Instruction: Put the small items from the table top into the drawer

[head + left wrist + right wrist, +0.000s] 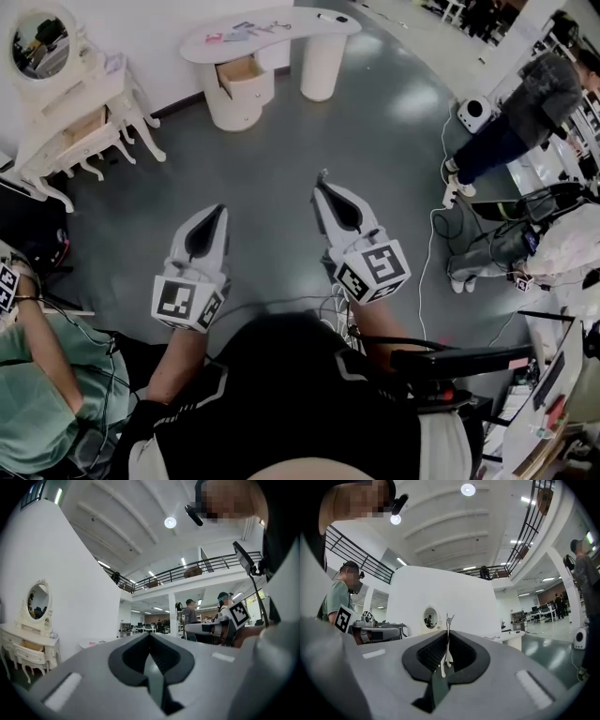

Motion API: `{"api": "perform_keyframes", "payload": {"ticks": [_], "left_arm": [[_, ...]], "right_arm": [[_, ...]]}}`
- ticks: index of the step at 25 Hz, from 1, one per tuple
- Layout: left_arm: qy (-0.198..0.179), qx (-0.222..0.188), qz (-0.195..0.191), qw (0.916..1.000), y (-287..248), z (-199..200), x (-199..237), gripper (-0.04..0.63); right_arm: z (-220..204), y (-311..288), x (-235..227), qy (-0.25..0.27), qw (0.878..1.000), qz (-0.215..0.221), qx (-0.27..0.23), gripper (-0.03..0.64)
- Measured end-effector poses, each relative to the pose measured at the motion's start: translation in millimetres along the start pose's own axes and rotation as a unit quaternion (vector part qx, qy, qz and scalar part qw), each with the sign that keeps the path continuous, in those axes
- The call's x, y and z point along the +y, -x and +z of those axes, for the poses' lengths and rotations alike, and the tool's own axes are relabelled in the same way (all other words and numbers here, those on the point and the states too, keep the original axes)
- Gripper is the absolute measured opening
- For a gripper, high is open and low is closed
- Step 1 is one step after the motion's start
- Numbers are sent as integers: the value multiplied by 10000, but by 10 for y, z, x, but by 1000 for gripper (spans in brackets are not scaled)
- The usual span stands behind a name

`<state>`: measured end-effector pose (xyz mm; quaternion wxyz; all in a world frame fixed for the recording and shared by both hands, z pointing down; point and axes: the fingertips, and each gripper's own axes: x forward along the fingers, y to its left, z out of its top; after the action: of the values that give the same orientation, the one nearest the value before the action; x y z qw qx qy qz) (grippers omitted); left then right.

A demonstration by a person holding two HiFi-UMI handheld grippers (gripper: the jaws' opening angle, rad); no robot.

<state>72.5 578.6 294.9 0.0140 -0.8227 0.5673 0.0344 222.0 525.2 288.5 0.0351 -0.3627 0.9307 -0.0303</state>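
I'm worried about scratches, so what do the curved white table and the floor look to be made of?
Curved white table: probably painted or laminated board, smooth matte white; the open drawer shows bare light wood inside. Floor: looks like grey sealed concrete or resin, seamless, with soft glossy light reflections.

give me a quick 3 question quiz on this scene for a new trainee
1. Fill in: the left gripper's jaws are ____, with nothing between them.
2. What pinches the thin white item? A) left gripper B) right gripper C) neither
3. True or false: the drawer under the curved white table is shut.

Key: 1 together; 2 B; 3 false, it stands open.
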Motion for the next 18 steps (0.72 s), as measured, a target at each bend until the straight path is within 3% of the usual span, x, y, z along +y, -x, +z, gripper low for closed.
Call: {"api": "perform_keyframes", "payload": {"ticks": [8,18], "left_arm": [[-5,-52,-176,9998,168,-111,206,0],[-41,-37,-235,9997,70,-82,368,0]], "right_arm": [[-183,-188,266,-1,9999,-39,141,16],[-201,-453,262,-64,9999,46,142,15]]}}
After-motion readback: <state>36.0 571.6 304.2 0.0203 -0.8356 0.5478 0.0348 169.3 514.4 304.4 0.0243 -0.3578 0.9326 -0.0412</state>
